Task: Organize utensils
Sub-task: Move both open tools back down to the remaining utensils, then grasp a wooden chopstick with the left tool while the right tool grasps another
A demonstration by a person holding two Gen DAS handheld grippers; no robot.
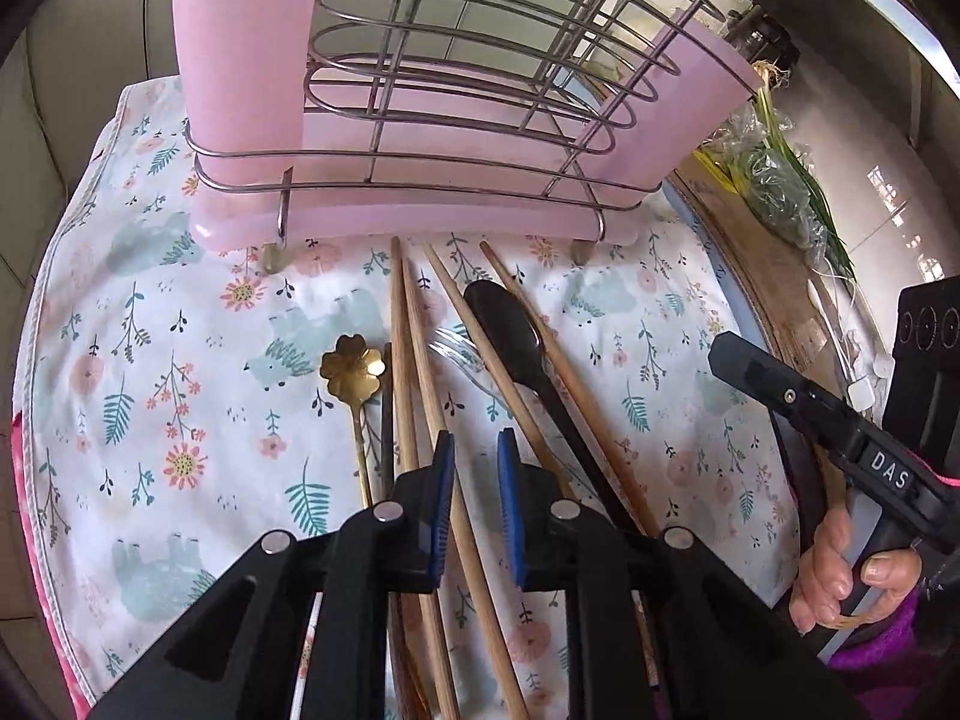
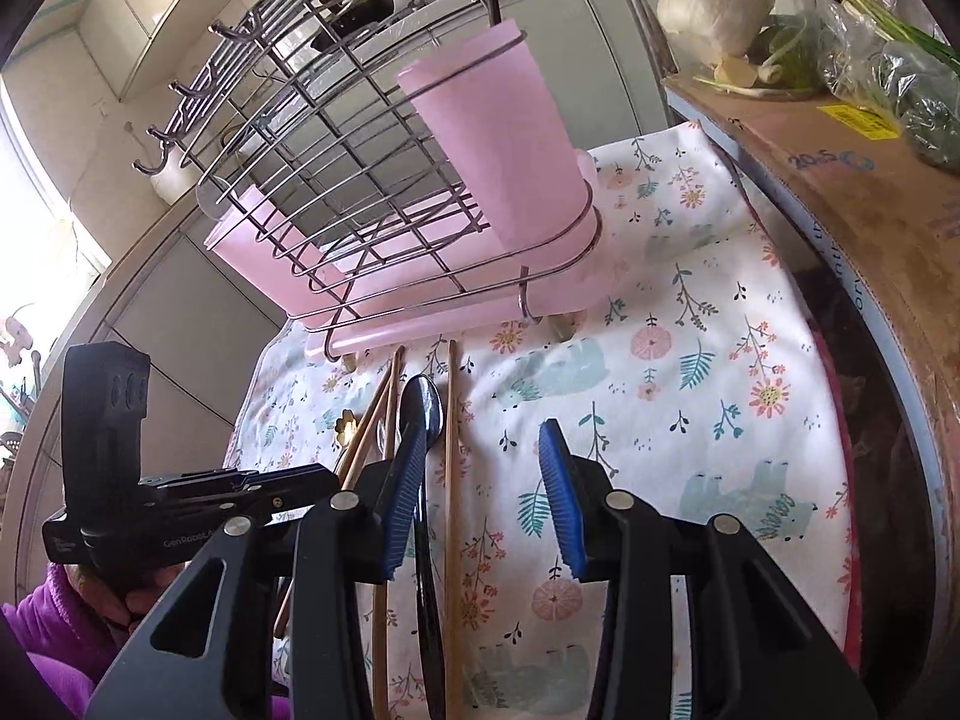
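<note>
A floral cloth (image 1: 150, 312) is spread over the surface, and a wire rack (image 1: 456, 84) with a pink plastic liner (image 1: 240, 60) is stood at its far edge. In front of the rack the utensils are laid out side by side on the cloth: four wooden chopsticks (image 1: 414, 360), a black spoon (image 1: 510, 324), a gold flower-shaped spoon (image 1: 351, 369) and a clear plastic utensil (image 1: 456, 354) that is partly covered by the others (its kind cannot be made out).

In the left wrist view the left tongs (image 1: 471, 471) are held low over the chopsticks, pointed steeply down. The blue pads (image 1: 445, 480) are drawn near each other, and one chopstick is seen passing through the narrow gap between them; a small space is still seen on each side of it, so no firm grip is shown. The black spoon's handle runs just to the right of the right-hand pad.

In the right wrist view the right tongs (image 2: 480, 474) are held released, with a wide gap between the pads. A single chopstick (image 2: 451, 480) is seen lying on the cloth within that gap, untouched, while the black spoon lies just beside the left-hand pad, which partly hides it.

At the right edge of the cloth a cardboard box (image 2: 840, 180) is seen, with bagged greens (image 2: 900, 84) and a pale cabbage (image 2: 720, 0) on top of it. A purple sleeve (image 2: 54, 624) is visible behind the left device.
</note>
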